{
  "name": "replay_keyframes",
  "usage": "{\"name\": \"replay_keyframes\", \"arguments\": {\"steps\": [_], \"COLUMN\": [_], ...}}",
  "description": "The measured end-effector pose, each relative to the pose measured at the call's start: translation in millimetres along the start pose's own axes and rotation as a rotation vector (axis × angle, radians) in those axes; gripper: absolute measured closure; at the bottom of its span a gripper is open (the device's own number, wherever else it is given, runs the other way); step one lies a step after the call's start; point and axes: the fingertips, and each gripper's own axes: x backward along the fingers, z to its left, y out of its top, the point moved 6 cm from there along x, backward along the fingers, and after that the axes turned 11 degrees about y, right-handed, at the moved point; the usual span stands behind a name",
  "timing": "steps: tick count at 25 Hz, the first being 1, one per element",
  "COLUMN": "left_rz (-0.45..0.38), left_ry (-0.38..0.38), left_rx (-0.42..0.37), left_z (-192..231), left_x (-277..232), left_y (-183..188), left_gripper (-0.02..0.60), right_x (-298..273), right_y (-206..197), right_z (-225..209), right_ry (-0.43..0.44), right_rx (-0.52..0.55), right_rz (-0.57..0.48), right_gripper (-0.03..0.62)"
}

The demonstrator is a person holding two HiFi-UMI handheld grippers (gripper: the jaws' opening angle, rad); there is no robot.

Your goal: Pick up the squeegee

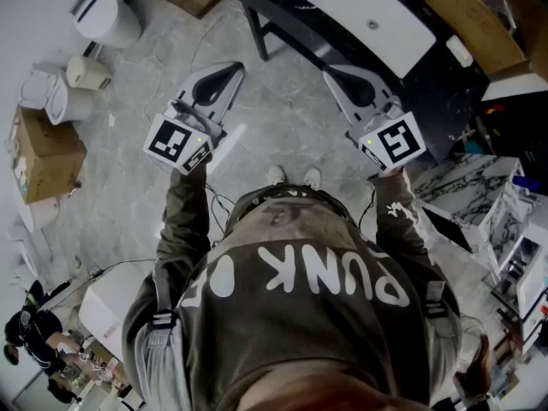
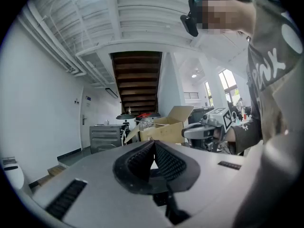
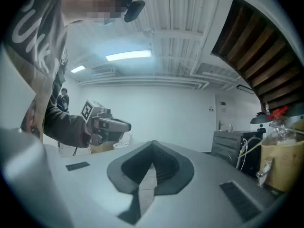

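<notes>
No squeegee shows in any view. In the head view my left gripper [image 1: 236,67] is held out in front of the person's chest over the grey floor, its jaws closed tip to tip on nothing. My right gripper [image 1: 329,76] is level with it, near the edge of a black table [image 1: 291,26], and is also shut and empty. In the left gripper view the ribbed pads [image 2: 164,160] meet at the tip of the left gripper [image 2: 154,143], and the right gripper [image 2: 209,129] is beyond. In the right gripper view the right gripper [image 3: 152,144] is closed, with the left gripper [image 3: 107,124] across from it.
A white basin panel [image 1: 377,14] lies on the black table. A cardboard box [image 1: 44,154] and white bins [image 1: 104,17] stand at the left, and marble slabs [image 1: 462,178] at the right. A wooden staircase [image 2: 137,80], a metal cabinet [image 2: 105,137] and an open box [image 2: 166,125] are ahead.
</notes>
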Motion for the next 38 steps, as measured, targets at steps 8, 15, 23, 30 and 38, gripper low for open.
{"name": "replay_keyframes", "arguments": {"steps": [8, 15, 23, 30, 38], "left_rz": [-0.004, -0.007, -0.007, -0.005, -0.004], "left_ry": [-0.003, -0.006, -0.006, -0.005, -0.003], "left_rx": [-0.002, -0.005, -0.004, -0.002, -0.003], "left_z": [-3.2, -5.7, -6.2, -5.3, -5.8], "left_x": [-2.7, -3.7, -3.9, -3.5, -4.0], "left_y": [0.0, 1.9, 2.3, 2.2, 0.4], "left_gripper": [0.578, 0.578, 0.578, 0.578, 0.578], "right_x": [4.3, 9.0, 8.6, 5.1, 3.5], "right_y": [-1.1, 1.4, 0.8, 4.5, -0.7], "right_z": [-1.0, -2.0, -0.6, 0.9, 2.7], "right_ry": [-0.009, -0.001, -0.007, 0.008, 0.043], "right_rx": [-0.004, -0.038, -0.016, -0.041, -0.039], "right_rz": [-0.008, -0.042, -0.041, -0.073, -0.055], "right_gripper": [0.588, 0.585, 0.583, 0.463, 0.313]}}
